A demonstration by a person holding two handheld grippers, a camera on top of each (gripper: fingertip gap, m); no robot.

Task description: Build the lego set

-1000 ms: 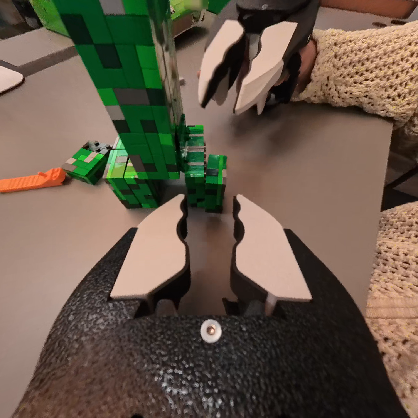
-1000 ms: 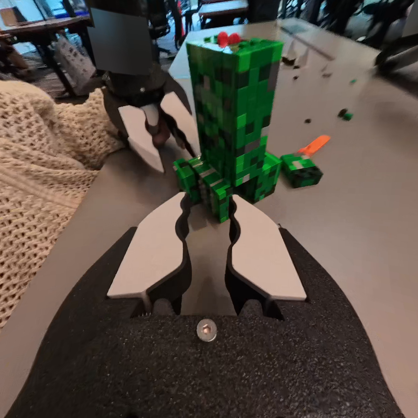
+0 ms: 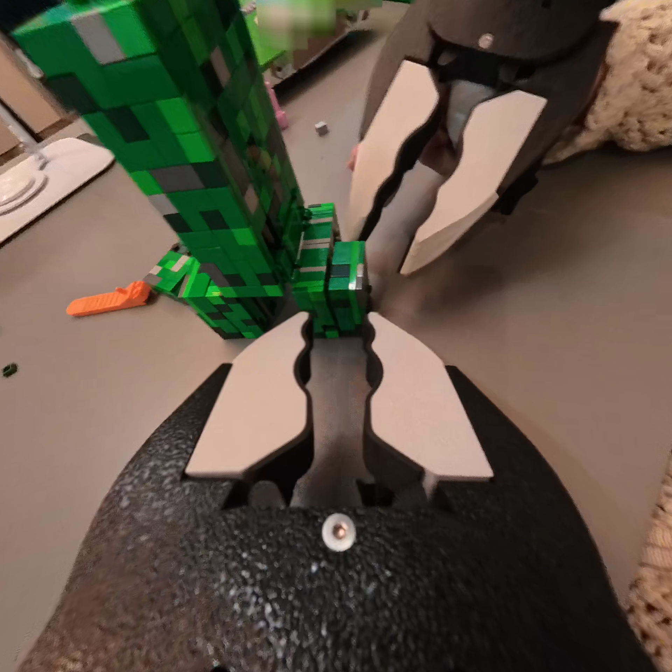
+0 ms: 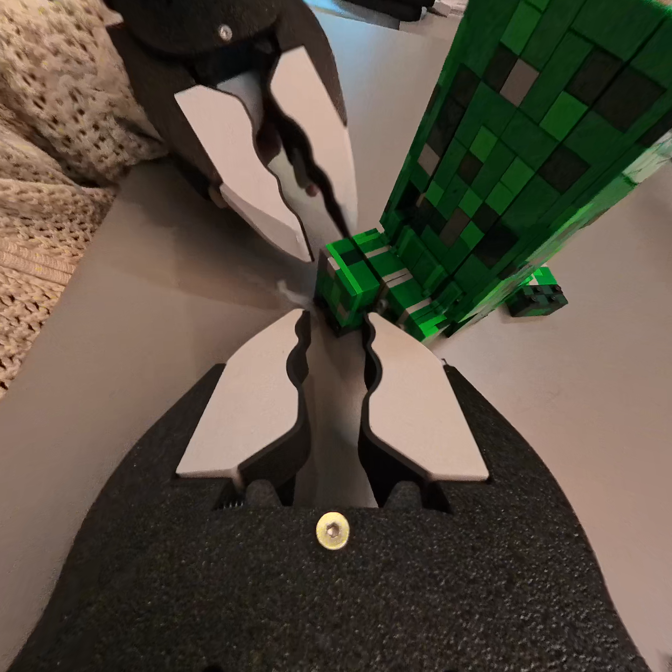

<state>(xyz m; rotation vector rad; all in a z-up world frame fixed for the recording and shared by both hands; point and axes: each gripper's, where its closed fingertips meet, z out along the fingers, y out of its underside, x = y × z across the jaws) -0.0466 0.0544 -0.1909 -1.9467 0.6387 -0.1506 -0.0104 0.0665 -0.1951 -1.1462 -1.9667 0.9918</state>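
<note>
Straight ahead of our left gripper (image 3: 338,323), its fingers spread, stands the small green block (image 3: 345,287) upright; our right gripper (image 4: 336,320), likewise spread, looks equally near.

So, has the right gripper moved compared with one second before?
Yes. The right gripper has come down and closer to the small green foot block beside the tall green figure.

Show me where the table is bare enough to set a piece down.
Bare table right of the foot block, and in front of the orange tool. Crowded at the green tower base, where both grippers meet.
</note>
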